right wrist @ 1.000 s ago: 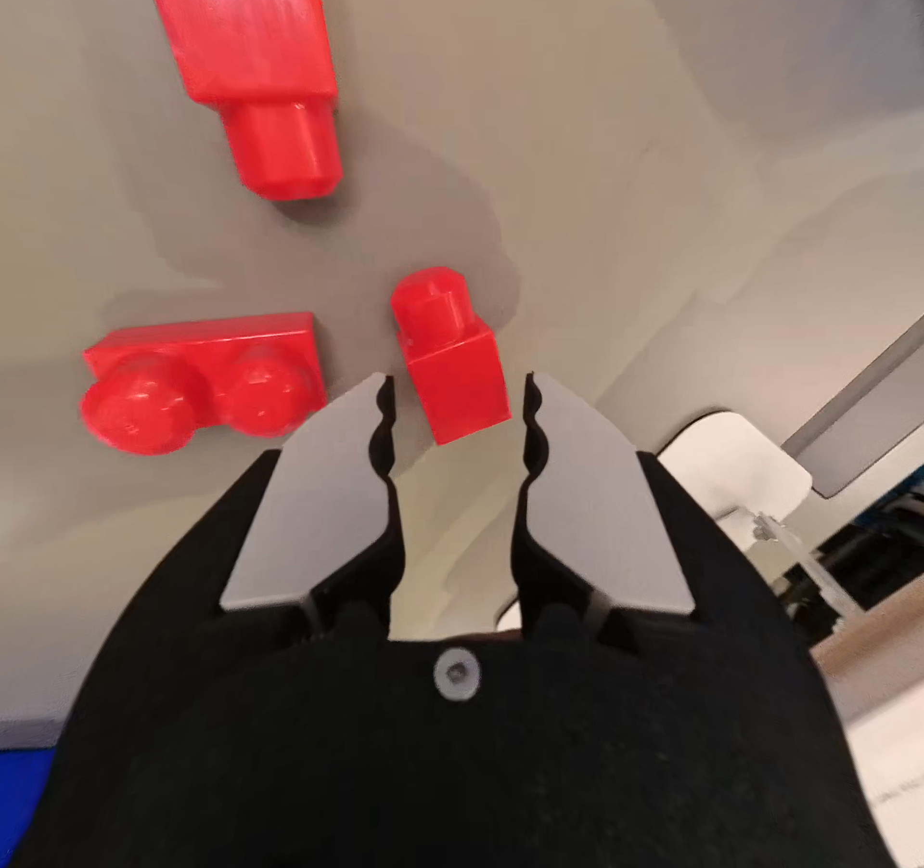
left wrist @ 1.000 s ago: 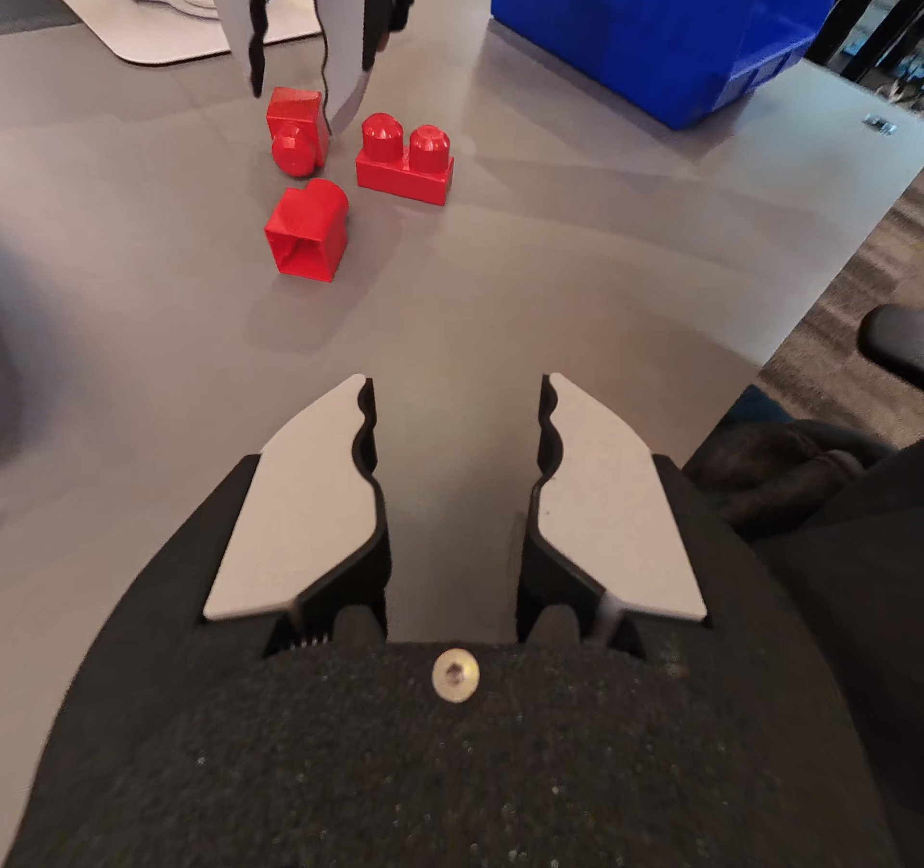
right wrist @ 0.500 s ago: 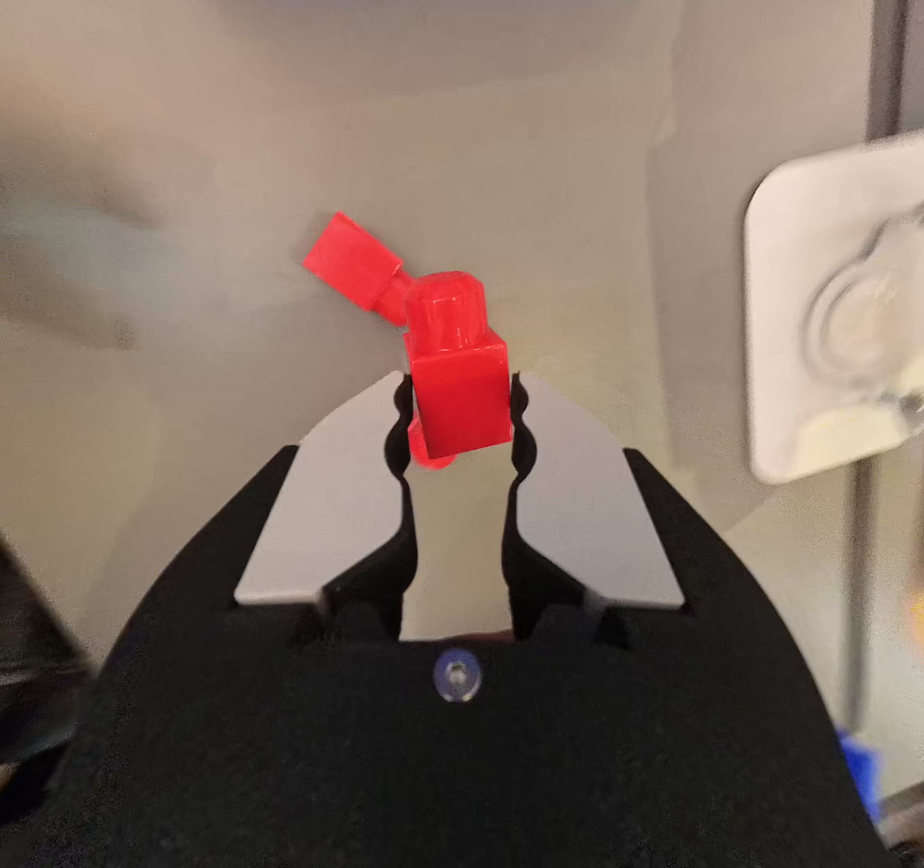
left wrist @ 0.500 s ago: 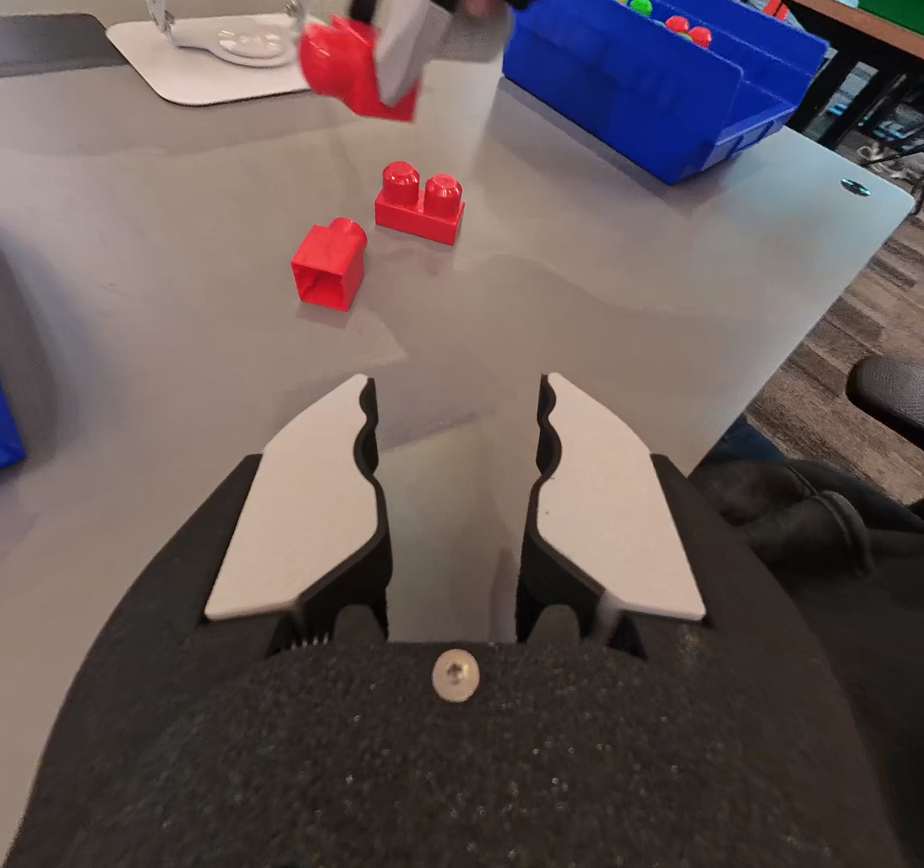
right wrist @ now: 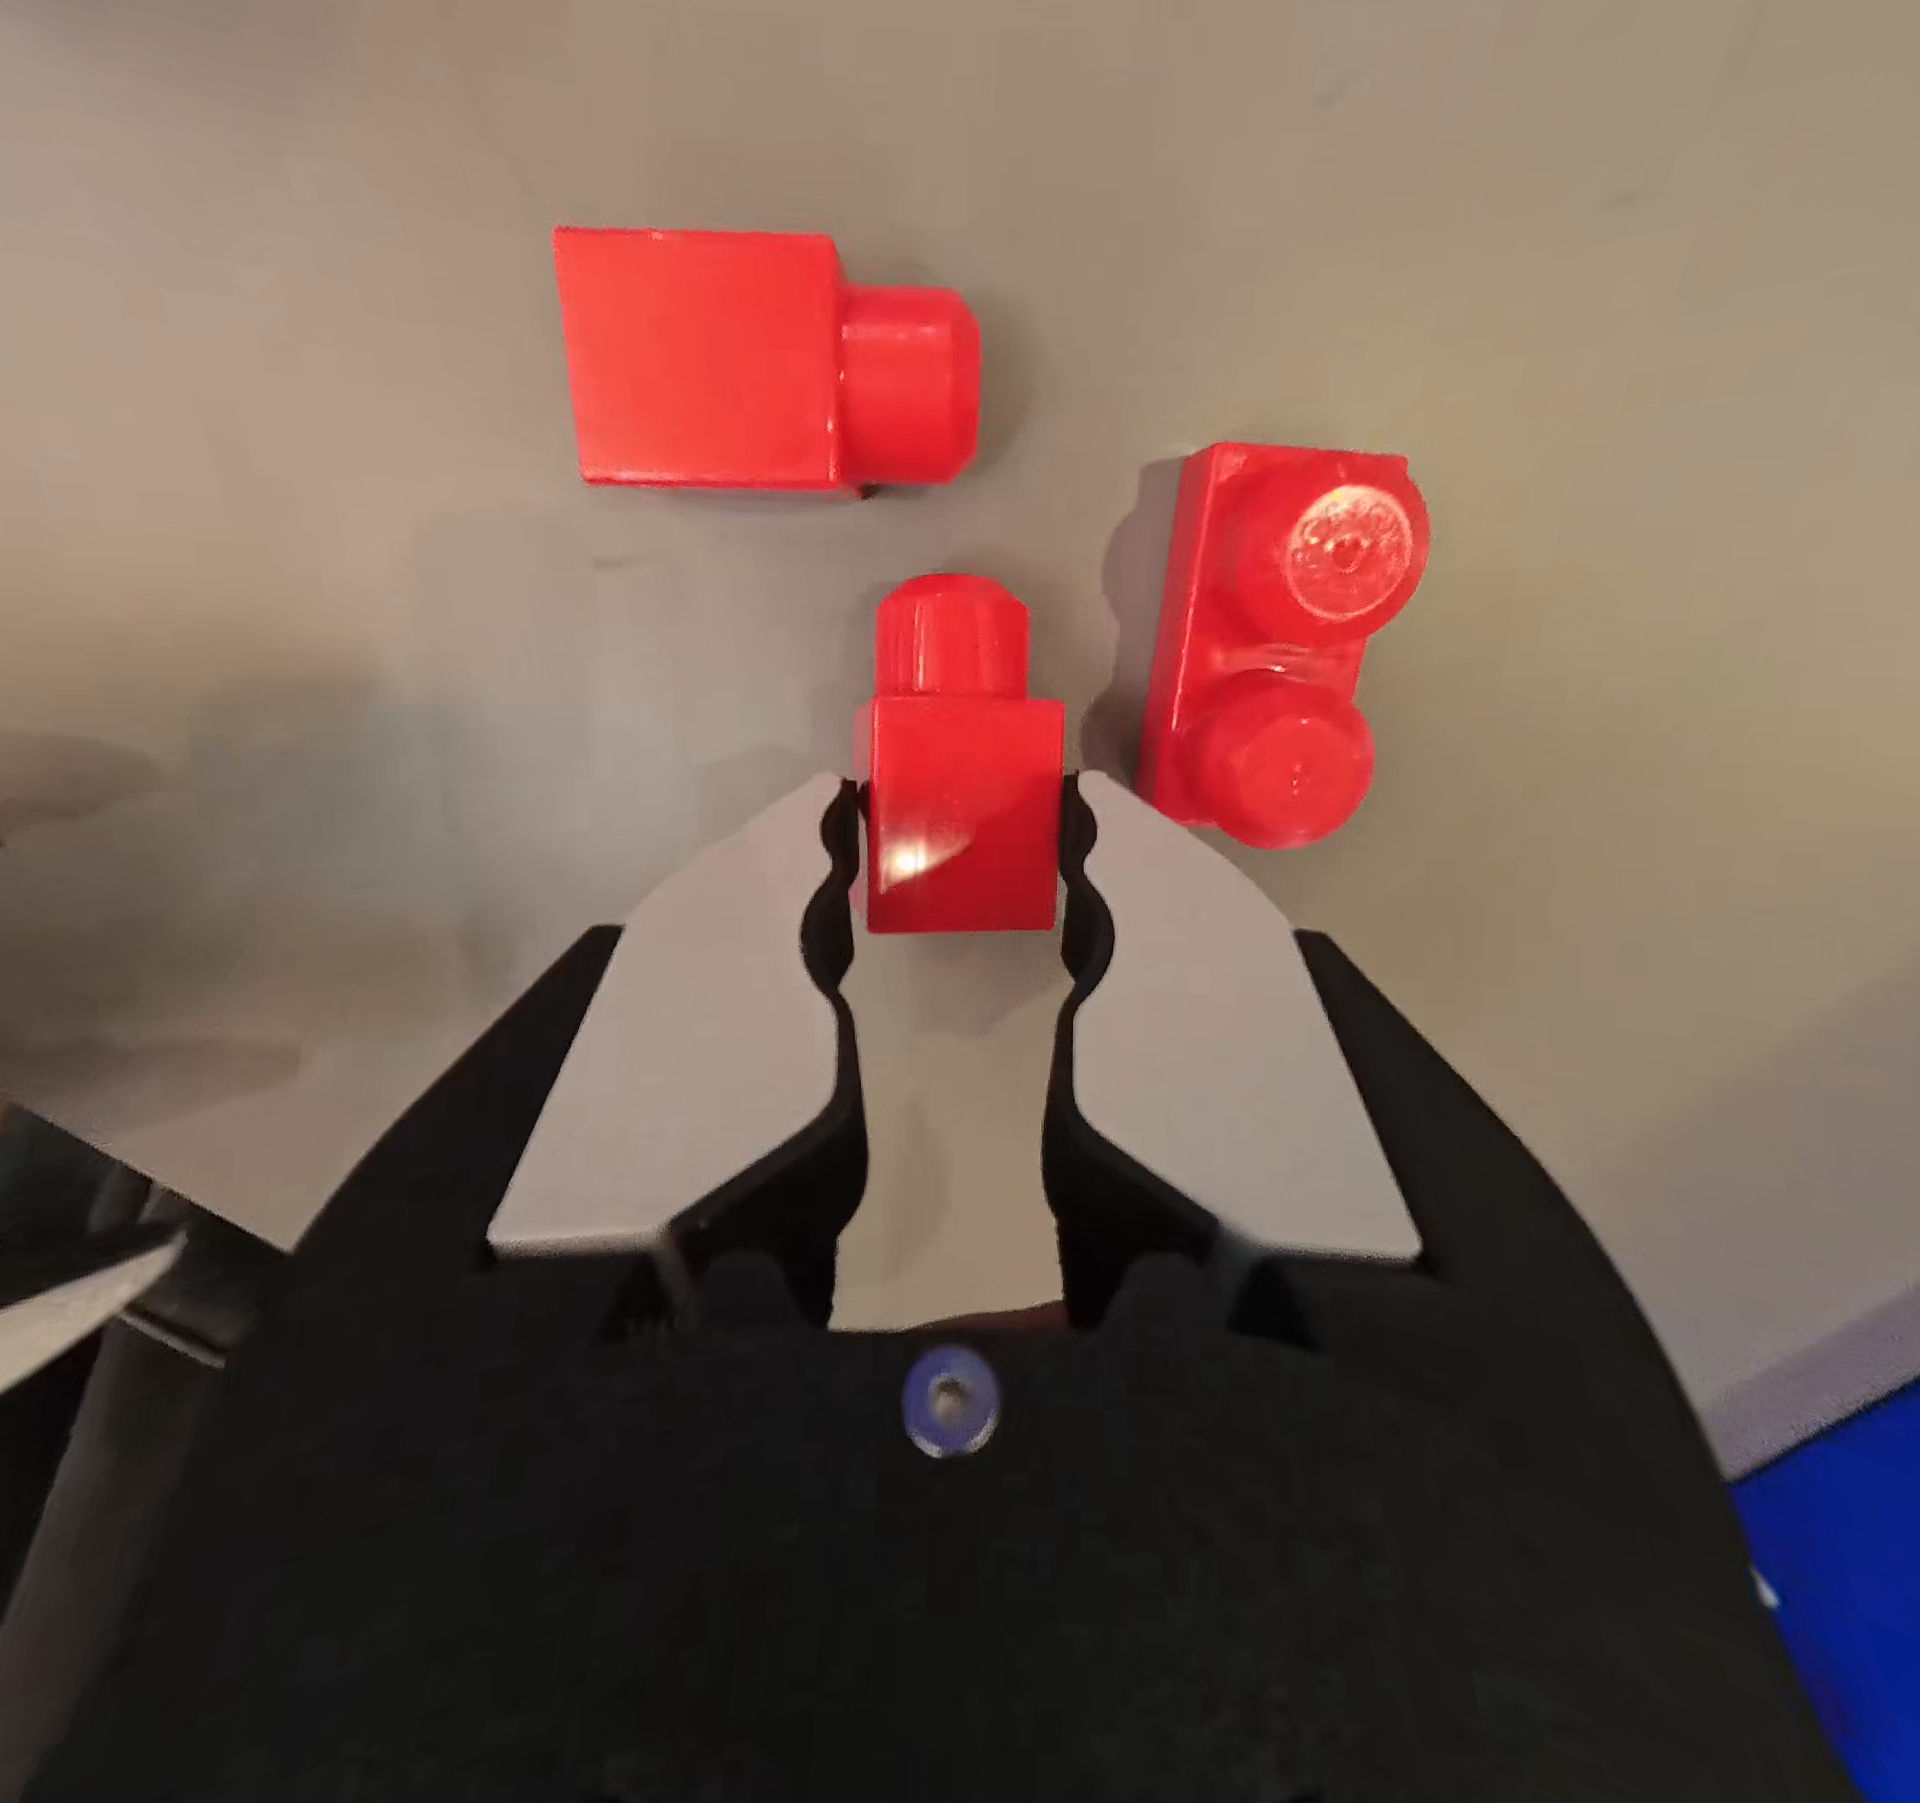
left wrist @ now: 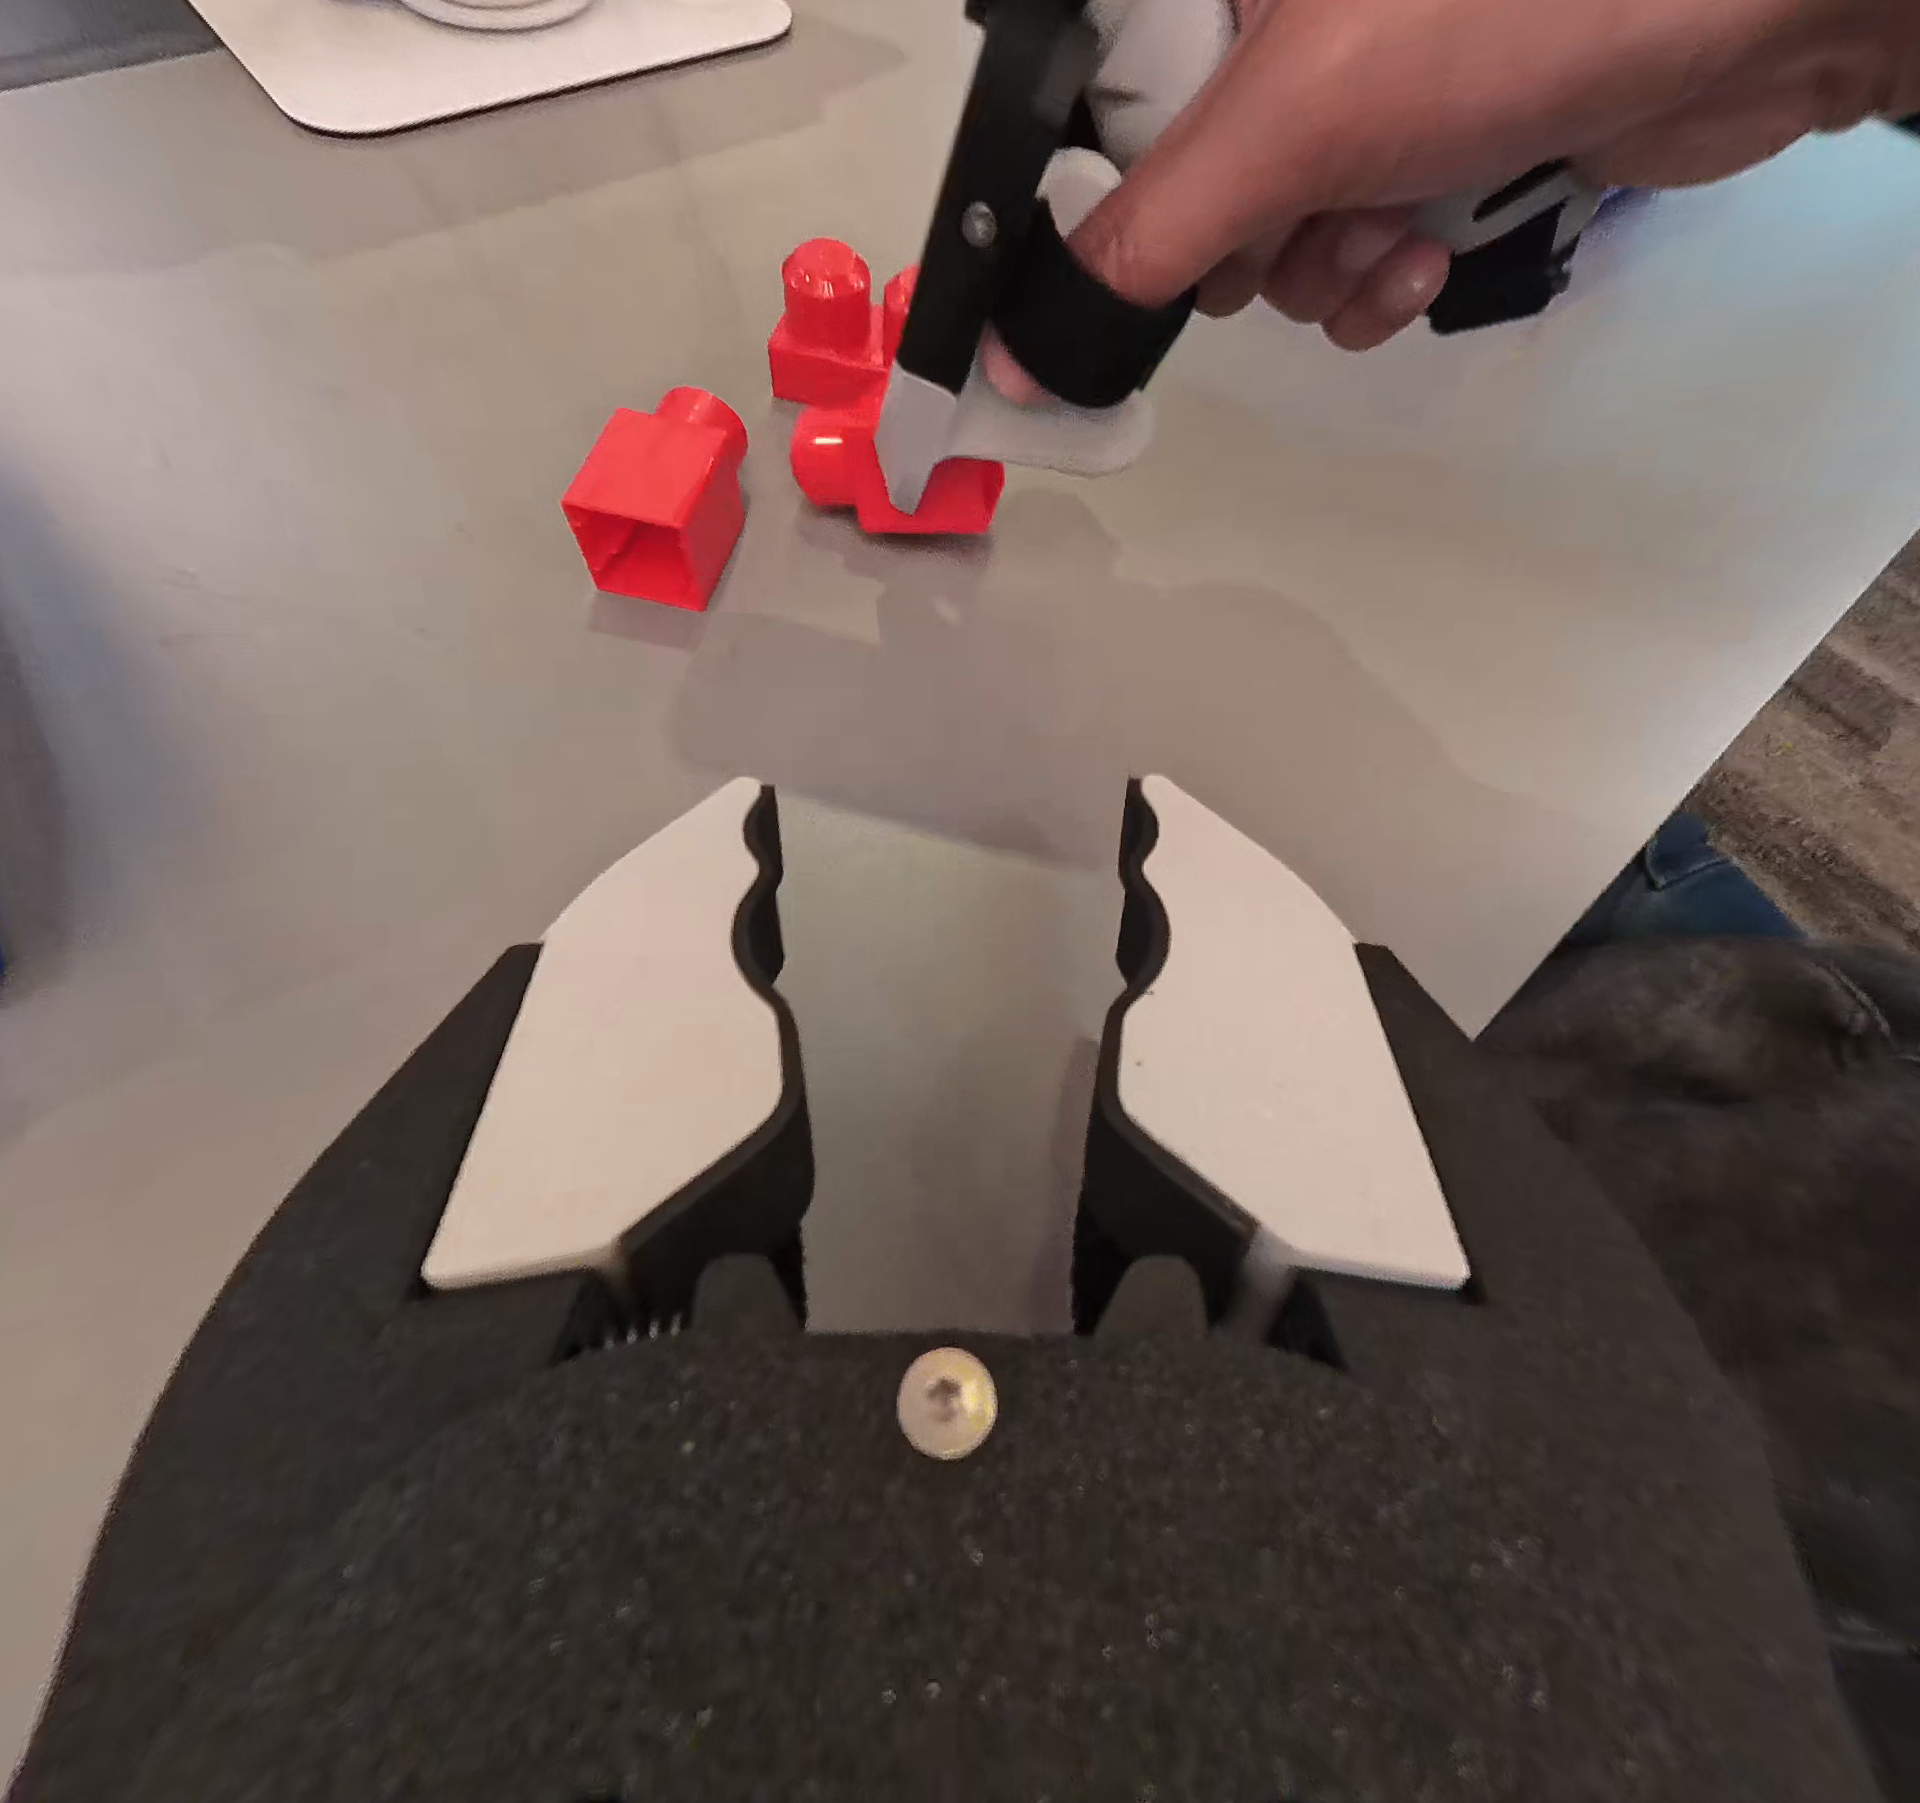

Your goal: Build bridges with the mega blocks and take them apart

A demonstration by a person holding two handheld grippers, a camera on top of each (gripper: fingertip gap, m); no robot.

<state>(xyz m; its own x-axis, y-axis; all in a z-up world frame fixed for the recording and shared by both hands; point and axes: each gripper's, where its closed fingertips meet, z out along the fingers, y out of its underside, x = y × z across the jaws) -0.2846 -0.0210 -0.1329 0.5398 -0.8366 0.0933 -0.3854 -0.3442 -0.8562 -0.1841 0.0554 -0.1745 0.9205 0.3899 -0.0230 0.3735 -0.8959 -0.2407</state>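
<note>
Three red mega blocks are on the grey table [left wrist: 416, 714]. My right gripper [right wrist: 961, 797] is shut on a small one-stud red block [right wrist: 961, 818], lying on its side at the table surface; it also shows in the left wrist view [left wrist: 935, 496] under the right gripper [left wrist: 925, 465]. A second one-stud block [right wrist: 717, 361] lies on its side farther off, hollow end toward me in the left wrist view [left wrist: 655, 517]. A flat two-stud block [right wrist: 1278, 652] stands upright beside the held one, partly hidden in the left wrist view [left wrist: 826, 330]. My left gripper [left wrist: 948, 797] is open and empty, well short of the blocks.
A white stand base [left wrist: 478, 18] sits at the far left of the table. A person's hand [left wrist: 1455, 91] holds the right gripper. The table's edge [left wrist: 1714, 714] runs along the right, with floor and a dark seat beyond. A blue patch [right wrist: 1829, 1566] shows at the lower right.
The right gripper has brought the small block down from the air to the table between the other two blocks. The left gripper has stayed open and hardly moved.
</note>
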